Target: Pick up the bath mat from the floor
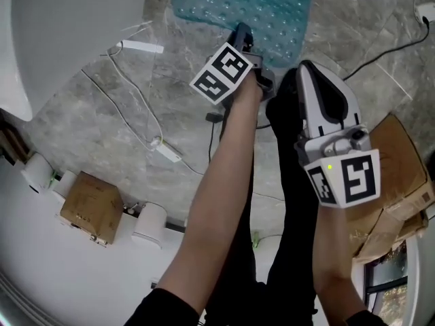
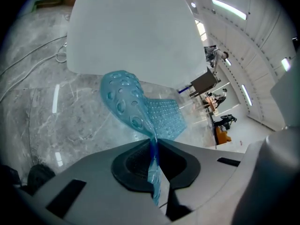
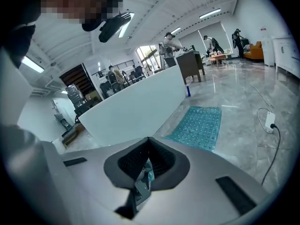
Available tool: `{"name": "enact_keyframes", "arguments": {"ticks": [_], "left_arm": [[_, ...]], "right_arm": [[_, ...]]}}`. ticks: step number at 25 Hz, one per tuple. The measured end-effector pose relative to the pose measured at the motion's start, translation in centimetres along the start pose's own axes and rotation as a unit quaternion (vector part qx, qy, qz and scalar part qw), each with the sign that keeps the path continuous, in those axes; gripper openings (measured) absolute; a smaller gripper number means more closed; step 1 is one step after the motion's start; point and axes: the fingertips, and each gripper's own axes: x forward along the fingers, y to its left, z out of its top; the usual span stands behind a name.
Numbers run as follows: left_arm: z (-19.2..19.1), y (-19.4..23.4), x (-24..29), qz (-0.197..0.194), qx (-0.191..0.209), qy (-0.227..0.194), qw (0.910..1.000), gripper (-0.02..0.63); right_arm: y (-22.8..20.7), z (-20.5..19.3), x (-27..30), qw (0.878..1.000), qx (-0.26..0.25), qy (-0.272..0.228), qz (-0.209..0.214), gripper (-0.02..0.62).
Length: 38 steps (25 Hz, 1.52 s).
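The teal, bubble-textured bath mat [image 1: 241,5] lies on the grey marble floor at the top of the head view. My left gripper [image 1: 243,38] reaches down to the mat's near edge. In the left gripper view, my left gripper [image 2: 153,144] is shut on that edge, and the mat [image 2: 125,100] curls up off the floor from the pinch. My right gripper [image 1: 306,68] hangs in the air to the right of the mat, touching nothing. Seen in its own view, the right gripper [image 3: 148,144] has its jaws together and empty, with the mat [image 3: 199,125] lying flat ahead.
A large white curved unit [image 1: 68,26] stands close to the mat's left. White power strips [image 1: 168,153] and thin cables trail over the floor. A cardboard box [image 1: 90,206] and white rolls [image 1: 151,224] sit at lower left, flattened cardboard [image 1: 401,175] at right. My black-clad legs stand below the mat.
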Motion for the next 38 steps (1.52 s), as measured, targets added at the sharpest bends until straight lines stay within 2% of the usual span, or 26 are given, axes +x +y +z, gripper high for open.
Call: {"name": "enact_keyframes", "arguments": {"ticks": [8, 12, 15, 18, 22, 31, 35, 38], "left_arm": [[2.6, -13.5, -6.0, -0.059, 0.006, -0.003, 0.9982, 0.028], [2.7, -19.1, -9.4, -0.083, -0.002, 0.002, 0.9965, 0.028], [3.2, -23.0, -11.2, -0.117, -0.006, -0.004, 0.9931, 0.028], [3.5, -25.6, -13.6, -0.132, -0.024, -0.010, 0.9909, 0.028], [3.8, -28.3, -17.7, -0.125, -0.046, -0.006, 0.9911, 0.028], [6.7, -35.1, -26.8, -0.159, -0.038, -0.034, 0.9860, 0.028], [6.7, -38.2, -31.6, -0.167, -0.028, -0.028, 0.9851, 0.028], [7.6, -40.7, -34.7, -0.183, -0.034, -0.039, 0.9817, 0.028]], "right_arm": [[0.0, 10.9, -4.7, 0.998, -0.044, -0.030, -0.019, 0.011], [-0.6, 15.3, -7.4, 0.997, -0.048, -0.045, -0.027, 0.012], [-1.3, 18.4, -8.9, 0.996, -0.058, -0.063, -0.034, 0.012], [-1.8, 20.9, -11.0, 0.994, -0.060, -0.077, -0.044, 0.011], [-1.3, 24.0, -14.4, 0.994, -0.058, -0.080, -0.049, 0.012], [1.6, 31.1, -21.0, 0.991, -0.072, -0.108, -0.043, 0.012], [3.6, 33.6, -24.7, 0.991, -0.071, -0.104, -0.038, 0.011], [5.3, 35.5, -26.7, 0.991, -0.077, -0.105, -0.037, 0.012]]}}
